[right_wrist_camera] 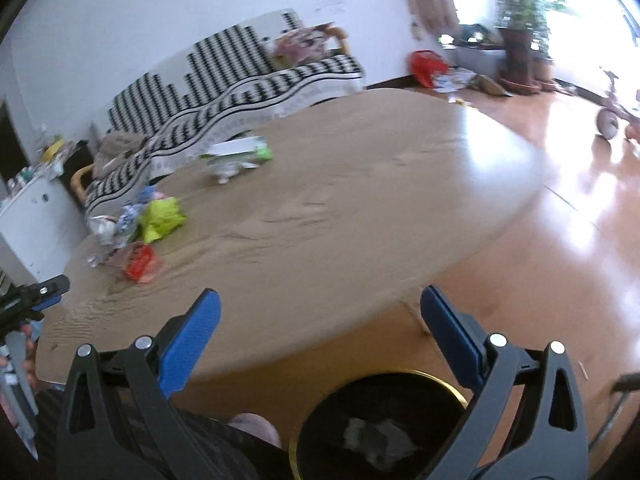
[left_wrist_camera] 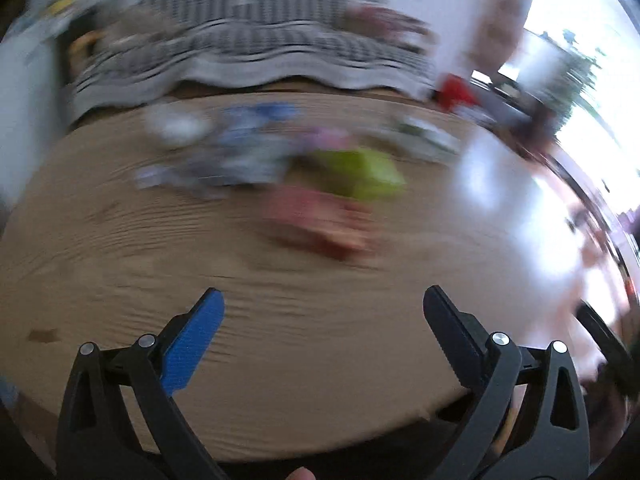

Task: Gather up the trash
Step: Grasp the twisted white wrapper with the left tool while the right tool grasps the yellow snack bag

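Note:
Trash lies on a wooden table (left_wrist_camera: 120, 272). In the blurred left wrist view I see a red wrapper (left_wrist_camera: 320, 220), a green wrapper (left_wrist_camera: 360, 172), blue-white wrappers (left_wrist_camera: 240, 148) and a white piece (left_wrist_camera: 176, 126). My left gripper (left_wrist_camera: 322, 308) is open and empty above the near table edge. In the right wrist view the red wrapper (right_wrist_camera: 140, 264), green wrapper (right_wrist_camera: 162, 218) and a white-green carton (right_wrist_camera: 238, 156) lie on the table (right_wrist_camera: 360, 200). My right gripper (right_wrist_camera: 320, 312) is open and empty above a black bin (right_wrist_camera: 384, 428) holding crumpled paper. The left gripper (right_wrist_camera: 48, 290) shows at the far left.
A black-and-white patterned sofa (right_wrist_camera: 240, 76) stands behind the table. A red bag (right_wrist_camera: 426, 64), potted plants (right_wrist_camera: 518, 20) and a child's tricycle (right_wrist_camera: 616, 112) are on the glossy floor to the right. A white cabinet (right_wrist_camera: 32, 220) stands at the left.

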Demonstrator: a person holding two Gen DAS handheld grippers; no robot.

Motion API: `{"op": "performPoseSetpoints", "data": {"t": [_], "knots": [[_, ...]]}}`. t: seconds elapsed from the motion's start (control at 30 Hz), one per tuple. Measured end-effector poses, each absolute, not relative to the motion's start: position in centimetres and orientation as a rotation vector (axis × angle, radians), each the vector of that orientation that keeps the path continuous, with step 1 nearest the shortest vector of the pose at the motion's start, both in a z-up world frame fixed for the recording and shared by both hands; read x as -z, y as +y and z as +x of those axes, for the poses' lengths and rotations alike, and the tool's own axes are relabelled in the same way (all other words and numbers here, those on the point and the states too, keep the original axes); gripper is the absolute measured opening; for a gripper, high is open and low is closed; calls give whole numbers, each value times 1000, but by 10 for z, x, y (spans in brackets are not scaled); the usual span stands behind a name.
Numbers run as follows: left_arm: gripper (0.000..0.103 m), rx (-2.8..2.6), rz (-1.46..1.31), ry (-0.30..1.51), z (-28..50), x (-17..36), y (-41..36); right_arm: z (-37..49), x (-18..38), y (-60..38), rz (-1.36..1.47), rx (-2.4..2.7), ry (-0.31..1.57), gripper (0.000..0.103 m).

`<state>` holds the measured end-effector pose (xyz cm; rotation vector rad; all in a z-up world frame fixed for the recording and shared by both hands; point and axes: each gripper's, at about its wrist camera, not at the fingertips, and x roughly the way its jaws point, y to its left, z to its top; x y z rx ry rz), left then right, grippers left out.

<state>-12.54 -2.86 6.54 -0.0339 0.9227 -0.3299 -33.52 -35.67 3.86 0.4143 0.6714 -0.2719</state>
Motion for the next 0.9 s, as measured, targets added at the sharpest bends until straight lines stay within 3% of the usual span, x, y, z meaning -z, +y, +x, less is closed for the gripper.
{"op": "performPoseSetpoints", "data": {"t": [0.2,0.57,0.9], "knots": [[97,102,-198,951,-62,-44,62,-255,-34,-307,374,159,703,97],[97,48,-281,977,51,-11,64,-151,-33,-237,258,68,720,97],[97,24,-98,1012,60,4,75,-111,-30,-211,230,79,675,97]]}}
